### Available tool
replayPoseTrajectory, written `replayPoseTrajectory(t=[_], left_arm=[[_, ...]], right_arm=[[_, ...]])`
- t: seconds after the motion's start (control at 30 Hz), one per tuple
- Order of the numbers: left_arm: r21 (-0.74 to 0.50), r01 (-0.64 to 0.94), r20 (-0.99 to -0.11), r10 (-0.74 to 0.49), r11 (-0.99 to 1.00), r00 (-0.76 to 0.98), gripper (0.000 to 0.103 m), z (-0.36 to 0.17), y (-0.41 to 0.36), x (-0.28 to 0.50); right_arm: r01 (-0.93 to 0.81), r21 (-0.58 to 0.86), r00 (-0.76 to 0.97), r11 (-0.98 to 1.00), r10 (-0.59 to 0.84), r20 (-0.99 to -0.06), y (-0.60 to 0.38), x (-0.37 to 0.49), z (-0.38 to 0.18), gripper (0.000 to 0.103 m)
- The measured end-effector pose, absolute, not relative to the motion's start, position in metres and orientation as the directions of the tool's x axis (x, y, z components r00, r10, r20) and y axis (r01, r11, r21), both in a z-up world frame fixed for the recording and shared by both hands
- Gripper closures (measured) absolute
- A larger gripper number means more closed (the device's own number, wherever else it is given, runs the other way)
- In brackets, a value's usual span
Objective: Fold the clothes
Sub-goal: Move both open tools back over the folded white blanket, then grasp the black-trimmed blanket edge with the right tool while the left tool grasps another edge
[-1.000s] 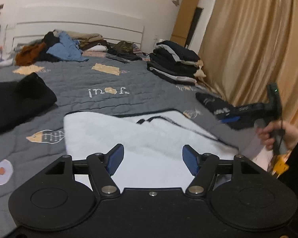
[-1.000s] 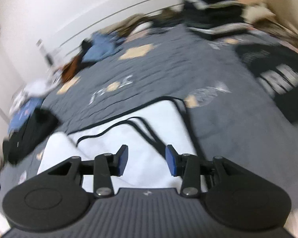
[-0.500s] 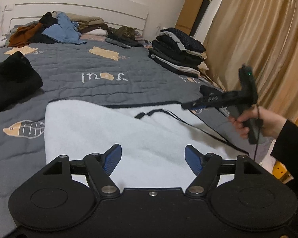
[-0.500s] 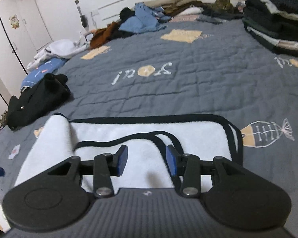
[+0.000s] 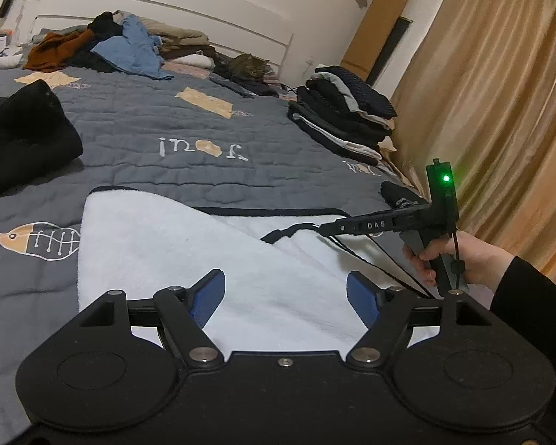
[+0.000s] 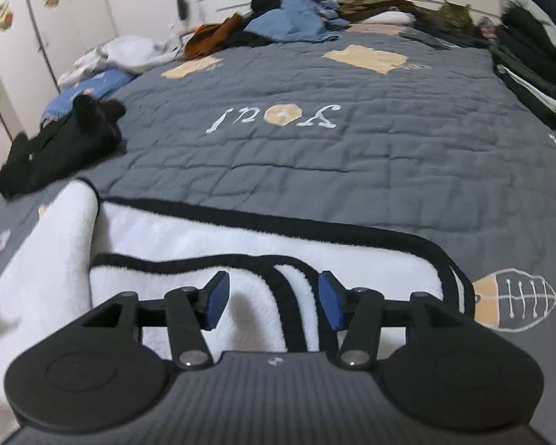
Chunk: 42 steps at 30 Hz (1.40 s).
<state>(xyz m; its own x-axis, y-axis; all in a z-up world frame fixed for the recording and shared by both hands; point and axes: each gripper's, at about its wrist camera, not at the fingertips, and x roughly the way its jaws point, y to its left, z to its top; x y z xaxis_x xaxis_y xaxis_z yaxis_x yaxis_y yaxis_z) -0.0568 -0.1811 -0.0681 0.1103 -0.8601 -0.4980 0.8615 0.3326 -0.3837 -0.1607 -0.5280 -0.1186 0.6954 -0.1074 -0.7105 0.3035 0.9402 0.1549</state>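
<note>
Spread across the near end of the grey quilted bedspread: a white fleece garment, plush and nubby, edged all round in black binding and partly doubled over itself. Lower edge cut off in both views behind the black tool bodies, so full outline and kind of garment hard to tell — blanket-like, with a rolled fold along the left side in the right wrist view.

Left tongs hanging over the white fleece with blue pads well apart, nothing pinched between them. Right tongs over a folded flap where two black-trimmed edges run side by side; jaws opening, the trimmed fold lying in the gap between the pads, not pressed. Same right tongs seen side-on in the left wrist view, slim black fingers reaching over the far corner of the fleece, a green lamp lit on top, gripped by a right hand in a black sleeve; thin black cords trailing below.

Further up the bed: a crumpled black garment at the left, partly cut by the frame; a loose heap of blue, rust-brown and tan clothes against the white slatted headboard; a neat stack of folded dark clothes at the right edge. A tabby cat among the heap, small and half hidden. Stitched fish-bone motif and white lettering on the quilt. Gold curtain in soft vertical folds at the right. Right wrist view slightly blurred.
</note>
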Motion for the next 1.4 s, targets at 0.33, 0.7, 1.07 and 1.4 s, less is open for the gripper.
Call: replayPoseTrajectory(t=[0.33,0.7,1.07,1.4], left_arm=[[-0.380,0.858,-0.502,-0.856,0.345,0.123,0.031,-0.068,-0.180,-0.059],[-0.359,0.860,-0.506,-0.850,0.363,0.147,0.029,-0.067,-0.180,-0.058],[-0.362,0.858,-0.508,-0.849,0.366,0.148,0.029,-0.068,-0.183,-0.058],[-0.365,0.854,-0.507,-0.849,0.369,0.150,0.029,-0.068,-0.184,-0.059]], right_arm=[[0.327,0.130,0.654,0.936,-0.125,-0.746,-0.524,-0.152,-0.133,0.051],[0.360,0.137,0.704,0.923,-0.172,-0.689,-0.520,-0.162,-0.121,0.093],[0.410,0.104,0.674,0.906,-0.224,-0.704,-0.535,-0.163,-0.135,0.088],[0.372,0.193,0.680,0.908,-0.125,-0.722,-0.540,-0.162,-0.154,0.042]])
